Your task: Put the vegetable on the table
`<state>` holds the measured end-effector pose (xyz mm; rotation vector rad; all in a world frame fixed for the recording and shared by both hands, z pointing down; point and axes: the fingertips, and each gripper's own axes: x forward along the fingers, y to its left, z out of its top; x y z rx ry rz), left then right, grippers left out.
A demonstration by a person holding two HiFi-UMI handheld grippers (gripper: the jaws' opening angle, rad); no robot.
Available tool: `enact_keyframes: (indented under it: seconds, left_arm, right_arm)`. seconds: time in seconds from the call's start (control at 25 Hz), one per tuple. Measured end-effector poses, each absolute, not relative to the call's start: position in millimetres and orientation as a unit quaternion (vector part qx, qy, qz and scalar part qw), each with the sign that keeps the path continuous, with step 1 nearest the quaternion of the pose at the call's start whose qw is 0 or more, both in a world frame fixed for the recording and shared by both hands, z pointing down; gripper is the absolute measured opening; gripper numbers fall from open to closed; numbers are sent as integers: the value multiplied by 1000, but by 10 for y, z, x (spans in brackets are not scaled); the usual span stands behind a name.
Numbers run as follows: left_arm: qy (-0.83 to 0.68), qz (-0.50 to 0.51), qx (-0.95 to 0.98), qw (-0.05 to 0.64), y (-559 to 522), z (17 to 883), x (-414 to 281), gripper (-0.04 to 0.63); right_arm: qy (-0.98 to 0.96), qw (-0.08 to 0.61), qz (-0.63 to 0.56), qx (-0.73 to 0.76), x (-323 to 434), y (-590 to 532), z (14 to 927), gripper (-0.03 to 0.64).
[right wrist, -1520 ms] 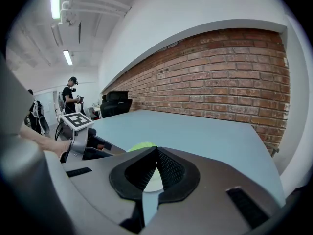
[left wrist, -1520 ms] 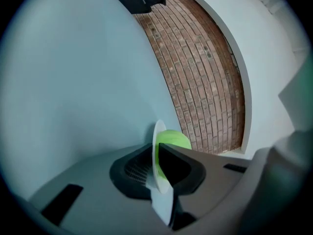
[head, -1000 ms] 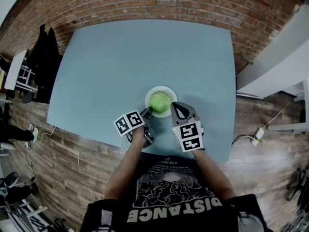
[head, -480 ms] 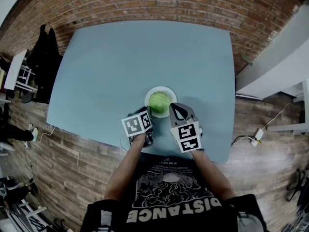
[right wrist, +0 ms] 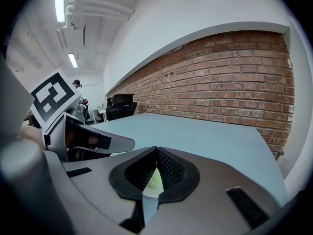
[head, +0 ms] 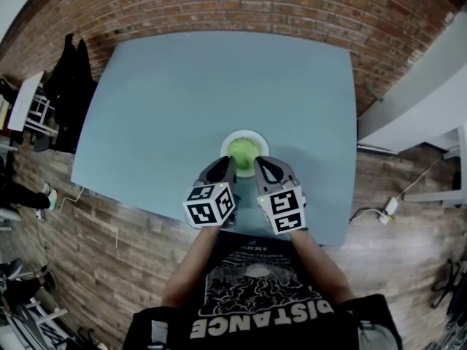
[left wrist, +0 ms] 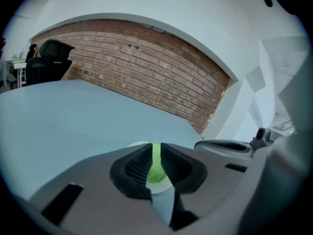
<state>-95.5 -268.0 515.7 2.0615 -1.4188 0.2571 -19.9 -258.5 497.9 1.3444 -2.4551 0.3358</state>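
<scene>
Table (head: 219, 86), pale blue, is standing against a brick wall. White plate (head: 225, 144) is sitting toward the near edge, and the vegetable (head: 241, 150), a round green head, is resting in its middle. It is not yet on the table surface itself.

Both grippers are hovering just short of the plate's near rim, side by side.
- Left gripper (head: 221, 163) is showing its jaws all but closed, only a thin slit between the pads, nothing in it.
- Right gripper (head: 264, 163) is showing its jaws meeting at the tips, also carrying nothing.

Key relation: the vegetable is lying straight ahead and between the two grippers, close beyond their tips. Each gripper view is catching a sliver of green through its own jaw gap, so both are aiming at it. Neither hand is looking clearly nearer; they are roughly level.

The head is reading as near-round, so no long axis is favouring one approach angle.

Judgement: the grasp is not yet begun. Whichever gripper is going in will likely be needing to spread its jaws far wider than now to span the head, then lift it clear of the plate.
</scene>
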Motion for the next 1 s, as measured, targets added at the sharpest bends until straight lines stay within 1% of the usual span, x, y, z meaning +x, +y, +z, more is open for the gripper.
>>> enact_keyframes:
  seconds: [0.16,0.28,0.48,0.88,1.0]
  left_arm:
    - [-525,80,801,276,-2628,4920,-830,52]
    - [-523,72,811,253,-2600,4760,-782,15]
    - [-522,68,824,209,-2550,4551,-704,14]
    - [-509,75,836,189,-2458,4449,-630,14]
    - [-506,76,838,190,-2441,4440,-608,0]
  right_arm:
    - [-864,147,117,466,-235,-2559,4857,9]
    - [-867,135,118,464,-259,-2539,4758,9]
    - [-872,117,115,461,-276,-2508,4620,9]
    - [-877,100,108,457,-319,-2496,4457,9]
    - [-878,102,107,455,-328,-2495,4448,9]
